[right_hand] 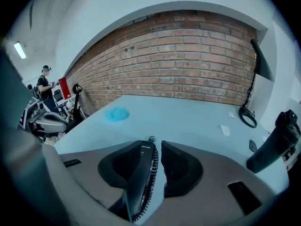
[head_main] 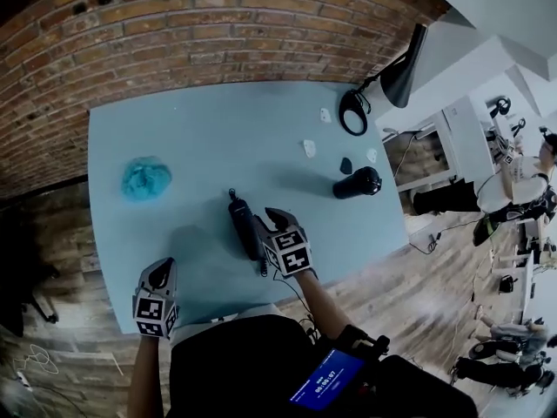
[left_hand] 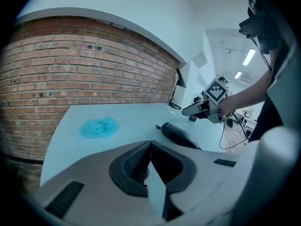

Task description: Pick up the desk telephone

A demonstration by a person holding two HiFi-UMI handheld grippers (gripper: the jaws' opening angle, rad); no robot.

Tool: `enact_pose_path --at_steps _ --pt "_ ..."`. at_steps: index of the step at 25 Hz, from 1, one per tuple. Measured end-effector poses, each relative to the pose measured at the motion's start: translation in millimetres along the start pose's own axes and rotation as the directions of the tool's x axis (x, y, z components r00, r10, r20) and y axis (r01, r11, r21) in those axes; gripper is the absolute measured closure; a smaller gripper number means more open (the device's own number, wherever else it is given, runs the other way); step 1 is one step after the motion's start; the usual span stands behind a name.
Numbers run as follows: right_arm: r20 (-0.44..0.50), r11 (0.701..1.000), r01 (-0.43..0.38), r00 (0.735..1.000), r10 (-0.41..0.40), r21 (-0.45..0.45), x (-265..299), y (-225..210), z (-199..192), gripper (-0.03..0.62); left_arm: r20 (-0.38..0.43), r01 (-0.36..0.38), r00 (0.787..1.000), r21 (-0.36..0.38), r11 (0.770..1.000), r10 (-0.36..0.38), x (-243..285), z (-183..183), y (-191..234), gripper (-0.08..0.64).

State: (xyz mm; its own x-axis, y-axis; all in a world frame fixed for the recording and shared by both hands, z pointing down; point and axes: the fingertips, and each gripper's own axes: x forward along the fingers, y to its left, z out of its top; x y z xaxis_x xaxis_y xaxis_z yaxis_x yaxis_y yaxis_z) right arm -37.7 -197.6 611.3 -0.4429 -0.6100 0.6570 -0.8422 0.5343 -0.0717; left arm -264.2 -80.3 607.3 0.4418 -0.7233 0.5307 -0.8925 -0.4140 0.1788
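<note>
Currently the desk telephone (head_main: 244,227) lies flat on the pale blue bench (head_main: 200,138), near its front edge, with its long black body running between the jaws of the right tool (right_hand: 158,147). That tool is released. One pad sits against the telephone's side, while a sliver of bench shows between the coiled cord (right_hand: 149,182) and the other pad. To do the pickup well, the person would likely settle the tool lower so that both pads bracket the solid body rather than the springy cord, then close squarely and lift level so the long body does not swing. The left tool (left_hand: 150,144) hangs over the front edge well to the left, its jaws clenched on nothing. It could steady the far end if the telephone tips. Farther out rest a crumpled blue cloth (head_main: 145,178), a black cylinder (head_main: 357,182) and a black lamp (head_main: 402,75). Small white lettering marks the telephone near the pads, but it is too small to read. The blue screen at the person's chest is equally illegible.
</note>
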Motion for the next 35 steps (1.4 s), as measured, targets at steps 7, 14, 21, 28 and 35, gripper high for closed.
enact_pose_path --at_steps 7,14,21,28,35 --pt "-0.112 0.999 -0.025 0.993 0.03 0.039 30.6 18.2 -25.3 0.399 -0.089 -0.017 0.996 -0.022 1.0 0.015 -17.9 -36.2 22.9 0.543" --pt "-0.195 0.998 -0.013 0.98 0.026 0.064 47.8 26.0 -49.7 0.343 -0.159 -0.023 0.987 -0.032 0.999 0.018 -29.2 -59.6 40.9 0.543" --pt "-0.286 0.996 -0.026 0.957 0.05 0.088 60.7 30.0 -65.4 0.292 -0.215 -0.01 0.977 -0.048 0.999 0.0 -25.7 -76.7 49.6 0.543" --pt "-0.366 0.995 -0.014 0.929 0.05 0.1 66.8 29.0 -85.4 0.274 -0.24 0.016 0.97 -0.046 0.999 -0.027 -15.6 -87.4 44.4 0.543" --pt "-0.437 0.998 -0.005 0.899 0.033 0.067 77.2 25.8 -99.5 0.221 -0.268 0.028 0.963 -0.035 0.999 -0.037 -10.8 -91.6 43.6 0.543"
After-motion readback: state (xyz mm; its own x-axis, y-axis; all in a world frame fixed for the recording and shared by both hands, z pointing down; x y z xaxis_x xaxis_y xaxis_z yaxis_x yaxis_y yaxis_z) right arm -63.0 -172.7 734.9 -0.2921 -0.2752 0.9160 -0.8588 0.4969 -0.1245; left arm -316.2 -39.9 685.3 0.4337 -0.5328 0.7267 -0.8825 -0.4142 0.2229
